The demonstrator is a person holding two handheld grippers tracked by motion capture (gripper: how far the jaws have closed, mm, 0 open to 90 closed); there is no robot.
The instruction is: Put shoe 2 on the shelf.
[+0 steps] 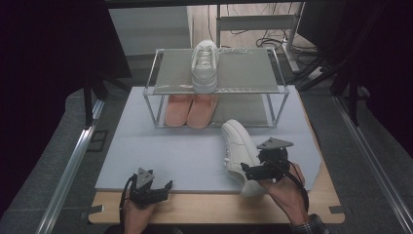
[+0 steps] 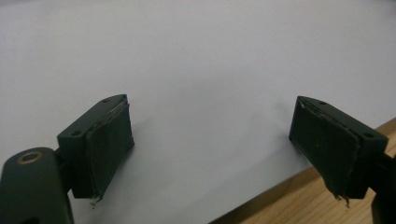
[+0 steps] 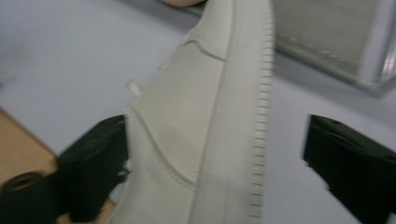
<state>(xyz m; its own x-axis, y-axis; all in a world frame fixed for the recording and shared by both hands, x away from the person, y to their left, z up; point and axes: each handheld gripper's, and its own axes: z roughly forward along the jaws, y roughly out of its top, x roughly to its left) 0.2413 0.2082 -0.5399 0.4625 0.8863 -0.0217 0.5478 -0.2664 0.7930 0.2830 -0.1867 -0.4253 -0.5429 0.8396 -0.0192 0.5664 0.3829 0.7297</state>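
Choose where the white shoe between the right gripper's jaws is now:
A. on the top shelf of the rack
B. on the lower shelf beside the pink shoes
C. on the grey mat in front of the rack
C: the white shoe lies on the grey mat, before the rack, with the right gripper open around it.

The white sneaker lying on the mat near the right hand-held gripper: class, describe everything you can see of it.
The white low-top sneaker lies tipped on its side on the pale grey mat, toe towards the metal shoe rack, heel near the table's front edge. Its upper looks like smooth leather with stitched panels; the thick sole has a ribbed edge. The right hand-held gripper straddles its heel end with jaws open; the left jaw looks to touch it, the right stands clear.
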